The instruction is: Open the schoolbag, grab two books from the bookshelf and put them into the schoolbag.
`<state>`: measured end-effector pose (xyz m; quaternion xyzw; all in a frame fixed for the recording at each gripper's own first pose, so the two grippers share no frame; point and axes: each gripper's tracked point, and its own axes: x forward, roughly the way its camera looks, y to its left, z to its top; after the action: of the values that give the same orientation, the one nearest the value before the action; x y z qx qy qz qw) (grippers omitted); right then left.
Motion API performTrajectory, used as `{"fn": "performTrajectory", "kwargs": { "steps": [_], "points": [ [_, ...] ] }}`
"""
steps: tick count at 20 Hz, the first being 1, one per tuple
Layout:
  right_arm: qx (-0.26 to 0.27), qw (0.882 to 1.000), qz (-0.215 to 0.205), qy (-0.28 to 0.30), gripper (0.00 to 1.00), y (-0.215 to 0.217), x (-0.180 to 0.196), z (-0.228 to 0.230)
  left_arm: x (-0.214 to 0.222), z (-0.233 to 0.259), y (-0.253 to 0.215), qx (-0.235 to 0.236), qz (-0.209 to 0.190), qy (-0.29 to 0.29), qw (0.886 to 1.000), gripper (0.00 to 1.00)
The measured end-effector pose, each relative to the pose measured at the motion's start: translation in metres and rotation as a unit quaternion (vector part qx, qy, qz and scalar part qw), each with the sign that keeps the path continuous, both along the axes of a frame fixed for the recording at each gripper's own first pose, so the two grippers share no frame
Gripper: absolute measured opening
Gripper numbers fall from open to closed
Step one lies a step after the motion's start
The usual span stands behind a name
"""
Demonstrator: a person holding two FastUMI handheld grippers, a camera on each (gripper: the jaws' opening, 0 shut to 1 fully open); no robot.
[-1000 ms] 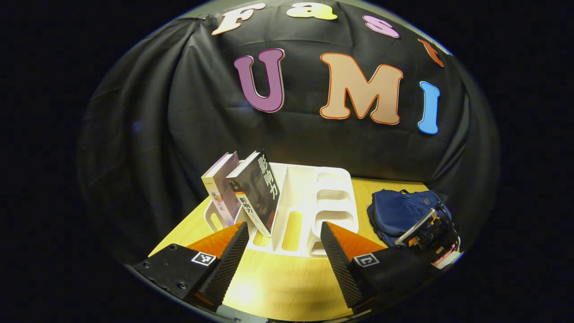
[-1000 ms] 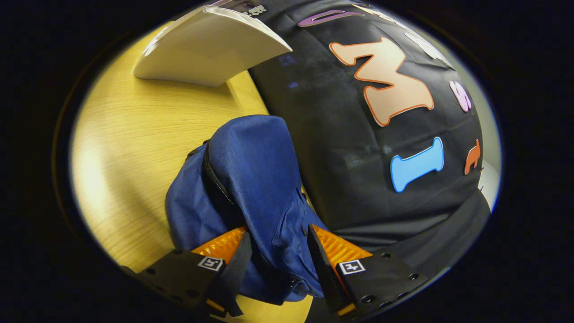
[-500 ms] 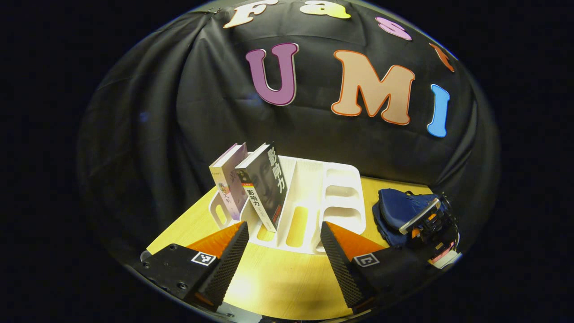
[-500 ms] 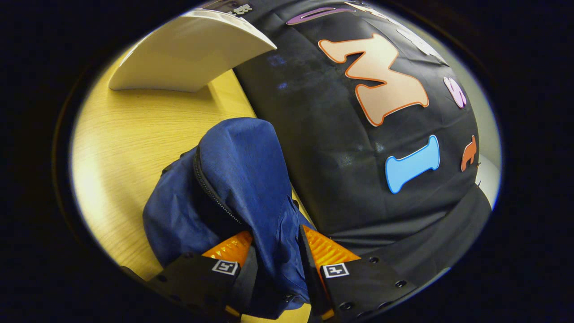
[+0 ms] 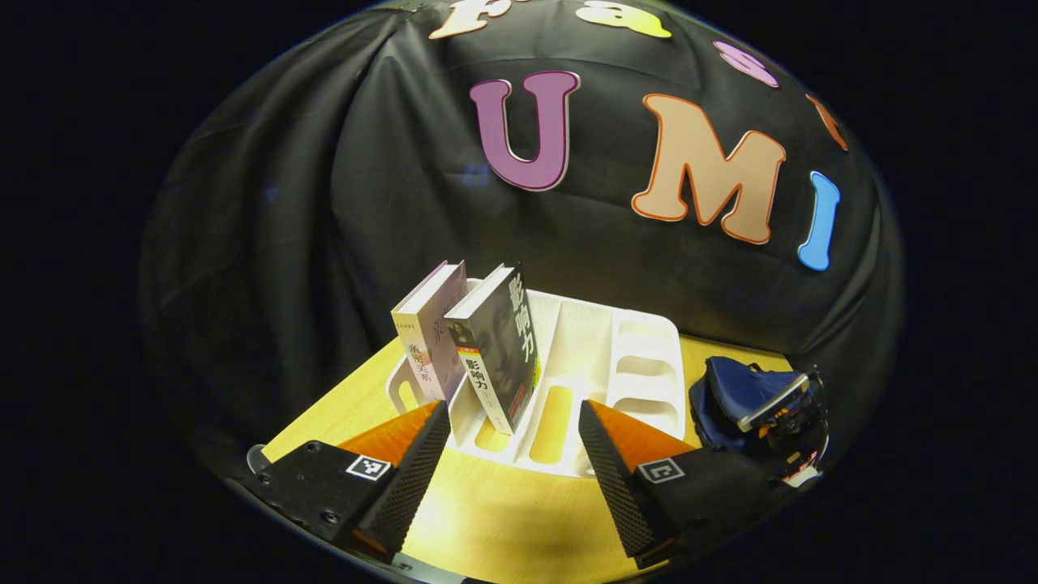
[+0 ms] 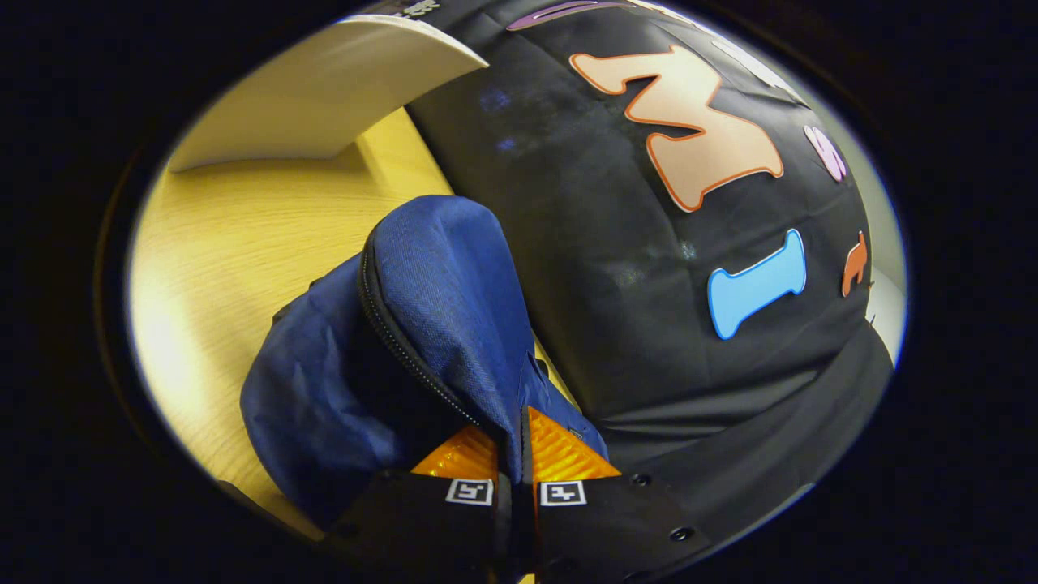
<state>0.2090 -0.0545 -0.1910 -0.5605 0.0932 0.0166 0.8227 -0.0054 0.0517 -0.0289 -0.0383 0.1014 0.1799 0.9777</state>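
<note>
The blue schoolbag [image 6: 438, 276] lies on the wooden table against the booth wall, its zipper line running down toward me. My right gripper [image 6: 512, 466] is shut on the bag's upper flap, fabric pinched between both fingers. In the left gripper view, the white bookshelf [image 5: 584, 365] holds two leaning books: a pale lilac book [image 5: 426, 337] and a dark book [image 5: 503, 345] beside it. My left gripper [image 5: 512, 454] hangs open in front of the shelf, nothing between its fingers. The schoolbag [image 5: 730, 389] and the right gripper [image 5: 782, 405] show at the right.
The wooden table [image 5: 503, 527] stretches in front of the shelf. The shelf's white end wall [image 6: 324, 89] rises at the upper left of the right gripper view. Black cloth closes the back and the sides.
My right gripper closed onto the schoolbag's flap and lifted it a little. The left gripper drifted slightly left, staying open; shelf and books shifted right in its view.
</note>
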Motion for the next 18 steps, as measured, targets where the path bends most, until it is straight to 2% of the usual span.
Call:
{"fn": "performTrajectory", "kwargs": {
  "steps": [2,3,4,9,10,12,15,18],
  "points": [
    [0.014,1.000,-0.004,-0.007,0.10,-0.004,0.000,0.012,0.010,0.006,0.008,0.004,-0.007,0.007,1.000,0.95],
    [0.020,1.000,-0.006,-0.009,0.07,-0.005,-0.001,0.018,0.015,0.010,0.012,0.008,-0.012,0.011,1.000,0.90],
    [0.025,1.000,-0.009,-0.012,0.07,-0.007,-0.001,0.023,0.019,0.015,0.016,0.011,-0.016,0.015,1.000,0.94],
    [0.057,0.998,-0.026,-0.017,0.05,-0.019,-0.011,0.044,0.051,0.052,0.035,-0.015,-0.041,0.019,0.999,0.94],
    [0.062,0.997,-0.031,-0.018,0.07,-0.022,-0.013,0.046,0.057,0.060,0.043,-0.012,-0.044,0.023,0.999,0.94],
    [0.072,0.997,-0.039,-0.017,0.05,-0.024,-0.019,0.050,0.068,0.073,0.054,-0.002,-0.053,0.035,0.998,0.94],
    [0.084,0.995,-0.050,-0.016,0.07,-0.027,-0.030,0.055,0.081,0.077,0.065,0.003,-0.085,0.086,0.993,0.94],
    [0.096,0.993,-0.061,-0.016,0.07,-0.031,-0.043,0.058,0.093,0.072,0.064,-0.005,-0.120,0.145,0.982,0.94]
  ]
}}
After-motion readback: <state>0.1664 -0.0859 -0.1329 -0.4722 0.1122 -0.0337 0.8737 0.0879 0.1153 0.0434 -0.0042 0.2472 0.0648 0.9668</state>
